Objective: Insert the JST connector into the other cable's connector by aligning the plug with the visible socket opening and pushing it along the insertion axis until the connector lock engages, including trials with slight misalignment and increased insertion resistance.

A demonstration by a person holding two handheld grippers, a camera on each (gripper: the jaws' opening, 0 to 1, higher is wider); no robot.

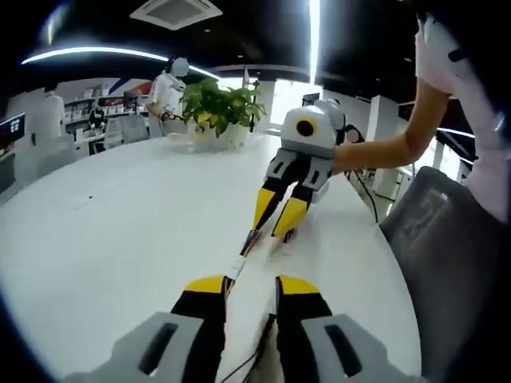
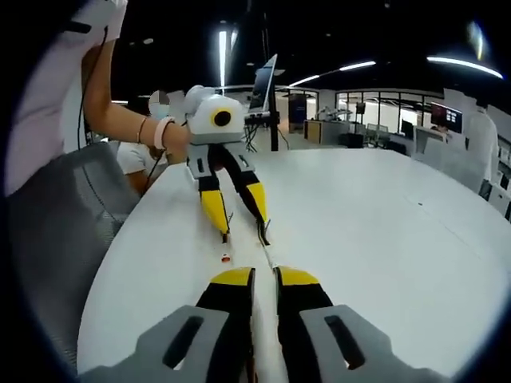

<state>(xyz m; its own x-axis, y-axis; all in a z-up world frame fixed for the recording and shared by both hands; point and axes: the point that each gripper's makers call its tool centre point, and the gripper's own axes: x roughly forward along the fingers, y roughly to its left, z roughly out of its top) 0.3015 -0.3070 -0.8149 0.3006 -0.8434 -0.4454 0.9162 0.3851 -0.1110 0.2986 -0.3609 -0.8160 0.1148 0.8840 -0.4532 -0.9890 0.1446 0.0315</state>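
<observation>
Now, left gripper (image 1: 252,285) low over the white surface (image 1: 120,231), jaws clenched on a thin cable (image 1: 254,351), right gripper (image 1: 274,225) opposite, jaws pinching a small connector (image 1: 250,242), potted plant (image 1: 217,108) behind, right gripper view catches a red-tipped connector (image 2: 226,257) lying beneath the left gripper's jaws.

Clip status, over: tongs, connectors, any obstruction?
Yellow-tipped left tongs and right tongs facing tip to tip, low over white table; grip unclear. Small white-and-red connector between them, mating unclear. Nothing blocking the gap.
</observation>
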